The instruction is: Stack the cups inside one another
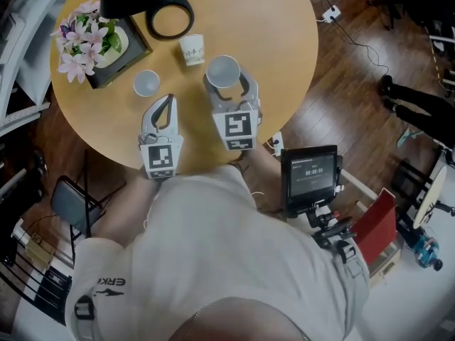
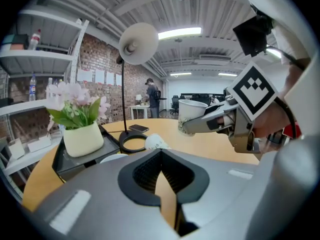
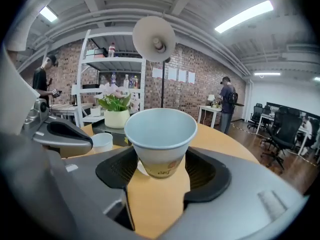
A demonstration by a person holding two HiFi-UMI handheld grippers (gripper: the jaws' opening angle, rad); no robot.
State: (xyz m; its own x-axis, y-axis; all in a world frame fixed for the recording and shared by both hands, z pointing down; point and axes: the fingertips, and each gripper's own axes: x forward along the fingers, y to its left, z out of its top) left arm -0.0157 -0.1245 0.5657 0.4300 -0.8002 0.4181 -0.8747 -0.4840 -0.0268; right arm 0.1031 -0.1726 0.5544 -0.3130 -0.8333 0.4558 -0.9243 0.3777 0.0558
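The right gripper [image 1: 229,85] held a white paper cup [image 3: 160,134] upright between its jaws, apparently lifted clear of the round wooden table [image 1: 284,41]. A second white cup [image 1: 146,82] stood mouth-up to its left, just ahead of the left gripper [image 1: 168,101], whose jaws were together and empty. A third cup [image 1: 192,49] lay on its side farther off.
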